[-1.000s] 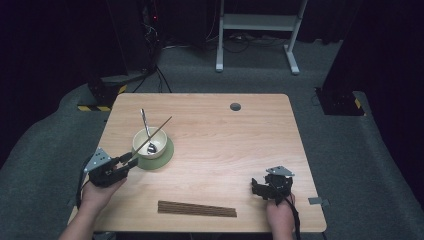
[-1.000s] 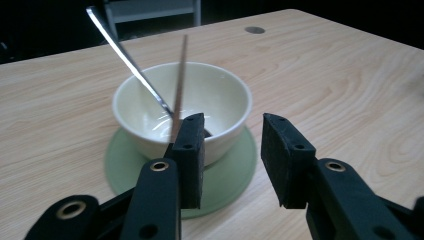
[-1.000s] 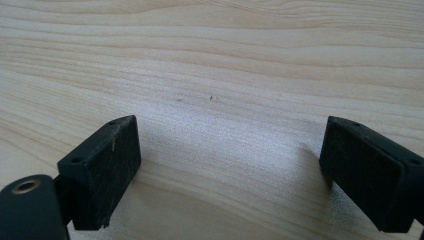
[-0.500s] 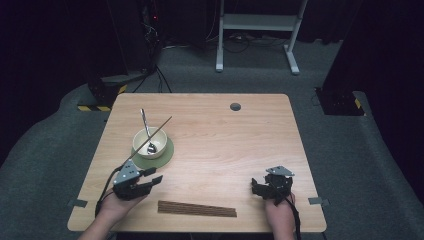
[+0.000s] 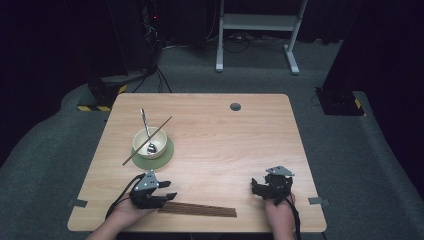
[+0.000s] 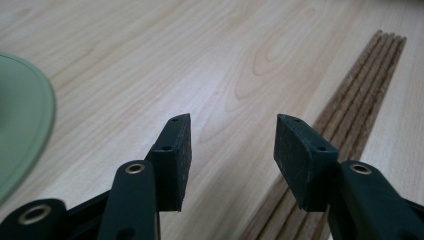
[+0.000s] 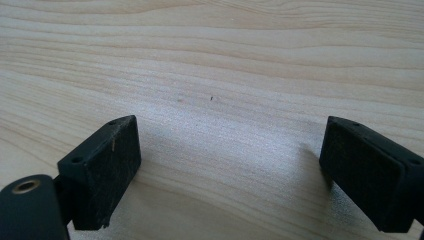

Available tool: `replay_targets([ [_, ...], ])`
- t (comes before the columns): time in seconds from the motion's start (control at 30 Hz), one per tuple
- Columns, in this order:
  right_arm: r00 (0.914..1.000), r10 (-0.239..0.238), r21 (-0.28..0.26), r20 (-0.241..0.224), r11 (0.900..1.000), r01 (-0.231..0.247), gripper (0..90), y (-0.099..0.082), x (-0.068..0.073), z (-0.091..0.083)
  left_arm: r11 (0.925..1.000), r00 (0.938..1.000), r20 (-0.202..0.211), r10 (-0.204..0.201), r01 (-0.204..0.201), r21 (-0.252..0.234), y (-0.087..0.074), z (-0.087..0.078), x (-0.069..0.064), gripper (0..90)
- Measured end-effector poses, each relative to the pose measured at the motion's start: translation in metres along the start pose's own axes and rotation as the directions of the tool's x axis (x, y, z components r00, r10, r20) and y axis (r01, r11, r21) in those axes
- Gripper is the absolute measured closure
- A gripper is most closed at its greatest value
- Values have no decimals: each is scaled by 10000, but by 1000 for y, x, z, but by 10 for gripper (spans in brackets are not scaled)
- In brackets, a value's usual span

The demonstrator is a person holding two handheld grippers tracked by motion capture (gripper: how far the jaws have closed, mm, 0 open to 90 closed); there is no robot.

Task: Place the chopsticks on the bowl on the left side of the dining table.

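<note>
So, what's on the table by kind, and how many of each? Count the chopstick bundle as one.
Bowl: 1
Green saucer under the bowl: 1
Spoon in the bowl: 1
Single chopstick across the bowl: 1
Bundle of dark chopsticks near the front edge; its sticks are too close together to count: 1
Total: 5

A bundle of dark brown chopsticks (image 5: 200,209) lies flat, side by side, near the table's (image 5: 240,145) front edge, well apart from the cream bowl (image 5: 150,144).
</note>
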State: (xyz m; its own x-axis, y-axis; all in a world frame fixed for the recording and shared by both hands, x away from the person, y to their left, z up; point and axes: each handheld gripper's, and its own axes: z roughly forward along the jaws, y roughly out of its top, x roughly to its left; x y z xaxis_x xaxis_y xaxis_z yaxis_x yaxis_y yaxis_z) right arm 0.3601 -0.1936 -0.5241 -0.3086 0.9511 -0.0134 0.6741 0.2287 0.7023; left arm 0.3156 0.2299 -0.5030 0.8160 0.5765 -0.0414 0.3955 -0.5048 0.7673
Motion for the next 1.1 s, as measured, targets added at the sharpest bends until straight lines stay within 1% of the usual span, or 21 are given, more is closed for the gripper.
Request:
replay_targets([
  [0.17,10000,0,-1,-1,10000,0,92,0,0,0,9998,9995,305,-67,62,181,-2,4,0,481],
  [0.23,10000,-4,0,-1,10000,4,92,0,0,0,9998,9996,272,-69,64,184,-2,4,0,473],
  [0.33,10000,-3,0,-3,10000,3,92,0,0,0,9998,9989,435,-184,179,103,-2,2,1,470],
  [0.4,10000,-3,1,-3,10000,3,92,0,0,0,9998,9983,551,-167,161,114,-2,3,1,472],
  [0.47,10000,-2,-1,-2,10000,2,92,0,0,0,9997,9978,661,-57,42,223,-4,4,1,478],
  [0.57,10000,-1,-2,-3,10000,1,92,0,0,0,9995,9978,666,-32,11,325,-5,6,0,501],
  [0.6,10000,-3,-1,-2,10000,3,92,0,0,0,9994,9974,722,-88,64,342,-6,7,-1,519],
  [0.73,10000,-5,0,-2,10000,5,92,0,0,0,9992,9961,878,81,-115,383,-7,10,-3,567],
  [0.83,10000,-1,0,-3,10000,1,92,0,0,0,9991,9953,947,197,-232,359,-7,10,-5,584],
  [0.97,10000,0,-1,-3,10000,0,92,0,0,0,9991,9940,1077,191,-231,357,-7,11,-5,618],
  [1.1,10000,-2,0,-3,10000,2,92,0,0,0,9989,9930,1159,232,-277,373,-7,11,-5,629],
])
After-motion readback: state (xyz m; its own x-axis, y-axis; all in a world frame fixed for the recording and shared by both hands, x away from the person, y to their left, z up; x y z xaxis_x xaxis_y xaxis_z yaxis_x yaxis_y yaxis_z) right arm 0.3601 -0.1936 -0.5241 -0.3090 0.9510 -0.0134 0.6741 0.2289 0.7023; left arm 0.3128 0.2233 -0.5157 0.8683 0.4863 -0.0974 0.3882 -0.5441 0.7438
